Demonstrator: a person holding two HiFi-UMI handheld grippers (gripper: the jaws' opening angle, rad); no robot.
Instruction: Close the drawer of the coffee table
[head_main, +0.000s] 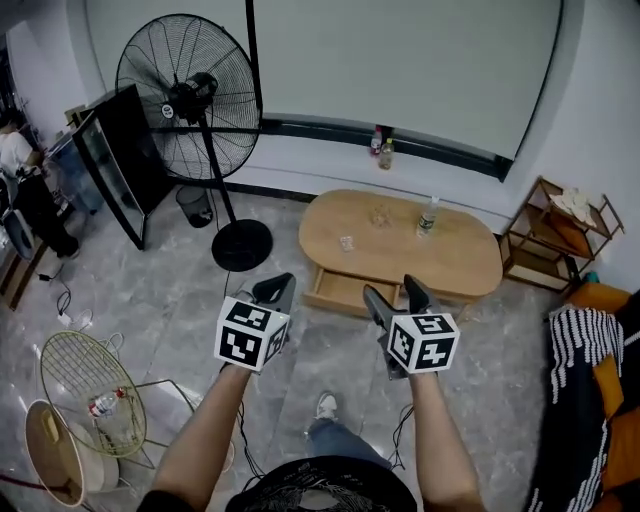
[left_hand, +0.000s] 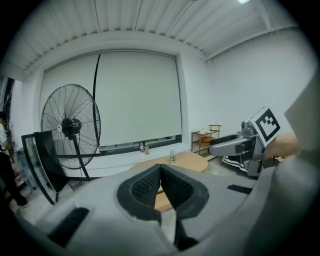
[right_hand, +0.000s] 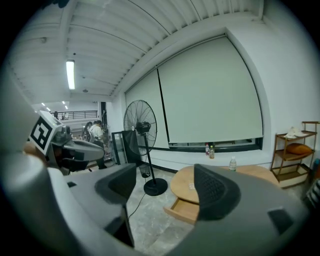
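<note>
1. Bright room, grey marble-look tile floor (head_main: 150, 300).
2. Nearest: left tongs (head_main: 278, 290) pinched together on nothing, right tongs (head_main: 395, 295) spread apart, also empty.
3. Just past them the drawer (head_main: 335, 290) hangs open from the coffee table (head_main: 480, 285). It's pale, boxy wood. Looks like the approach step; next I'd plant a tip on the drawer front and shove straight in.
4. Smooth oval wooden tabletop (head_main: 460, 250), clear plastic bottle (head_main: 427, 217) standing on it.

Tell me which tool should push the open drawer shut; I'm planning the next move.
Probably the right. The right tool hovers short of the open drawer, which shows between its open jaws in the right gripper view. The left tool, shut, is off the drawer's left end.
</note>
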